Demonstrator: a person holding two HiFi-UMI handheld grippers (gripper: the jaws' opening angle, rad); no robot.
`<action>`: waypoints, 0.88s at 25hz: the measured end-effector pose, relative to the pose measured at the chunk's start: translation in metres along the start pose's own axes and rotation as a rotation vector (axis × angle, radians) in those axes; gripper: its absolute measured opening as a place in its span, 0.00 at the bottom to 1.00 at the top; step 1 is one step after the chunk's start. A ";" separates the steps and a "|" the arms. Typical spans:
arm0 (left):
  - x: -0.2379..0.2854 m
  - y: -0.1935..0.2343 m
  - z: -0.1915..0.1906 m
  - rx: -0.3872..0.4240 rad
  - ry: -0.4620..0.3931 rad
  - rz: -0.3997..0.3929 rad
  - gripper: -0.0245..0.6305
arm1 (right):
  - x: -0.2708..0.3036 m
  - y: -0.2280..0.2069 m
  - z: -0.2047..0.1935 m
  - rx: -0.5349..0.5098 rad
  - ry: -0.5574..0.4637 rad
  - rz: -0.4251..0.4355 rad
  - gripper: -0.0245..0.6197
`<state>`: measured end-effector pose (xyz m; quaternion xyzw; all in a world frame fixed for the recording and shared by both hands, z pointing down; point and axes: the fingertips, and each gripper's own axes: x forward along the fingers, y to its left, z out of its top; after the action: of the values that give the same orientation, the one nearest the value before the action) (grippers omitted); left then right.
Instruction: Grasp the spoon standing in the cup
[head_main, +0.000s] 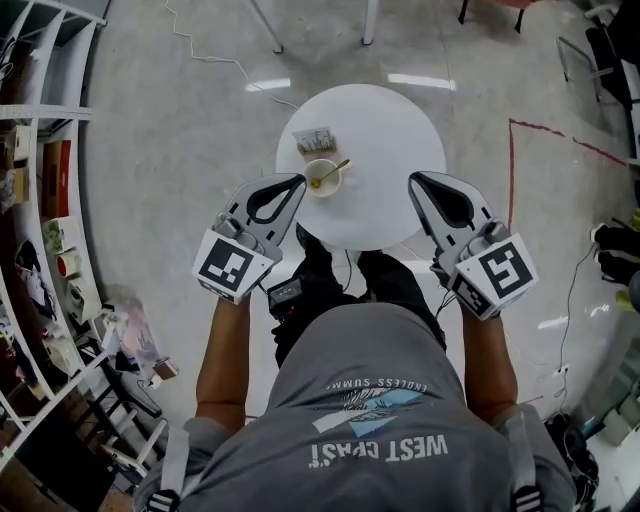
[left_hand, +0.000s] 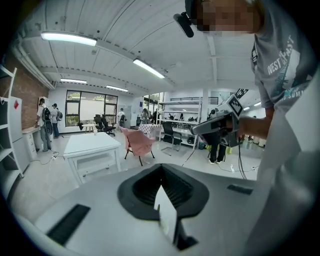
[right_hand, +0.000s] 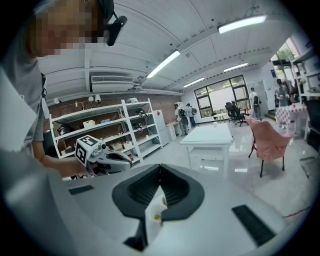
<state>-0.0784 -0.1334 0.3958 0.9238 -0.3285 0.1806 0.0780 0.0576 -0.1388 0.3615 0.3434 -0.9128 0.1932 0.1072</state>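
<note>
Your left tongs (head_main: 296, 181) and right tongs (head_main: 416, 181): closed, empty
The spoon (head_main: 335, 169) looks light, stiff, slippery: pinch its handle where it leans past the cup (head_main: 311, 189) rim.

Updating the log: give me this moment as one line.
left gripper: shut, empty, near cup | right gripper: shut, empty | spoon: in cup, not grasped

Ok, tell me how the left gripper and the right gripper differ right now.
The left gripper has its tip right beside the cup; the right gripper sits farther off, at the table's right edge. The left gripper angles up-right in the head view, the right gripper up-left. Both are shut, empty, and clear of the spoon.
</note>
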 end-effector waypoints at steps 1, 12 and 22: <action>0.002 0.000 -0.003 -0.005 0.005 -0.006 0.03 | 0.001 0.000 -0.002 0.005 0.006 -0.002 0.04; 0.036 0.000 -0.044 -0.054 0.071 -0.072 0.03 | 0.006 -0.010 -0.028 0.057 0.056 -0.019 0.04; 0.058 -0.004 -0.076 -0.075 0.128 -0.114 0.03 | 0.002 -0.016 -0.044 0.096 0.087 -0.040 0.04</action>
<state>-0.0555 -0.1435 0.4876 0.9241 -0.2760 0.2222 0.1434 0.0693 -0.1322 0.4068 0.3577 -0.8899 0.2494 0.1338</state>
